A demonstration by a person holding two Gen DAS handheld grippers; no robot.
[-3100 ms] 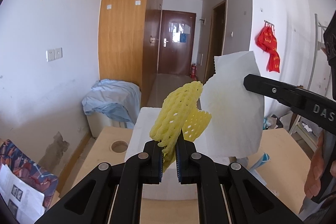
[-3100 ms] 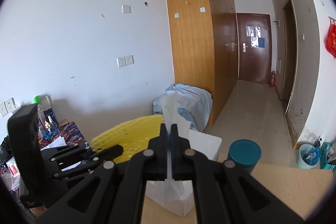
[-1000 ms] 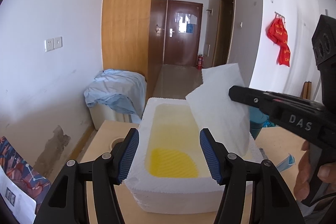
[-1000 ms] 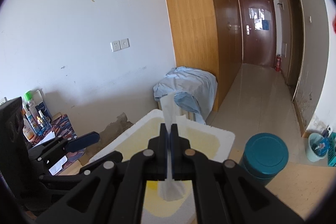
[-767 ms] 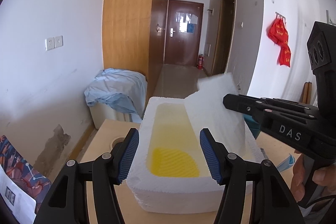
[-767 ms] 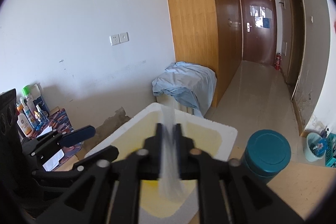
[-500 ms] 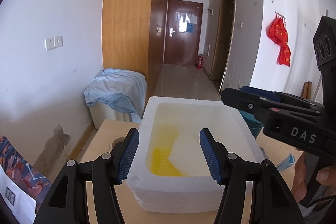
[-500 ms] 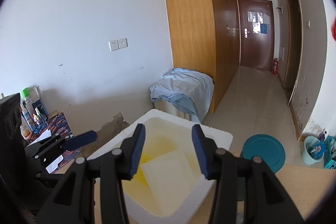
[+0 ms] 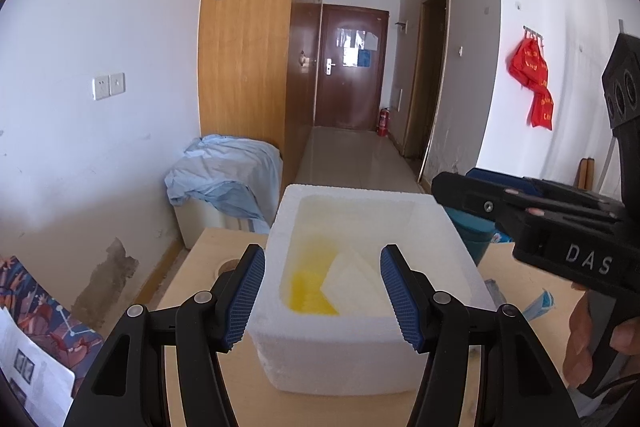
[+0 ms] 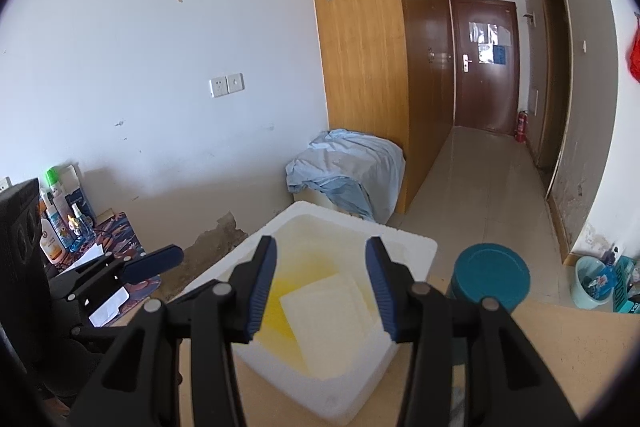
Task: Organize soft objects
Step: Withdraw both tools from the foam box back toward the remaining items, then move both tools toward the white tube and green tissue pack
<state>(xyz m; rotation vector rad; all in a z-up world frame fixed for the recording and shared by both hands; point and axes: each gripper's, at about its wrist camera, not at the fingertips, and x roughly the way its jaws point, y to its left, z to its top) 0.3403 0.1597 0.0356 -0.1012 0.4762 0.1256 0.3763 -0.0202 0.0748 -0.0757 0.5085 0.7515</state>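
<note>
A white foam box [image 9: 372, 355] of grainy, matt polystyrene sits on a pale wood bench [image 10: 580, 351], holding a yellow foam net [image 9: 306, 293] and a smooth white foam sheet [image 10: 332, 307]. Both tongs, left [image 9: 322, 297] and right [image 10: 320, 285], are matt black plastic with ribbed blue pads [image 9: 400, 297], probably rubber. The teal container [image 10: 490, 277] looks like smooth plastic.

White letters "DAS" on the black right gripper [image 9: 472, 183] body.
</note>
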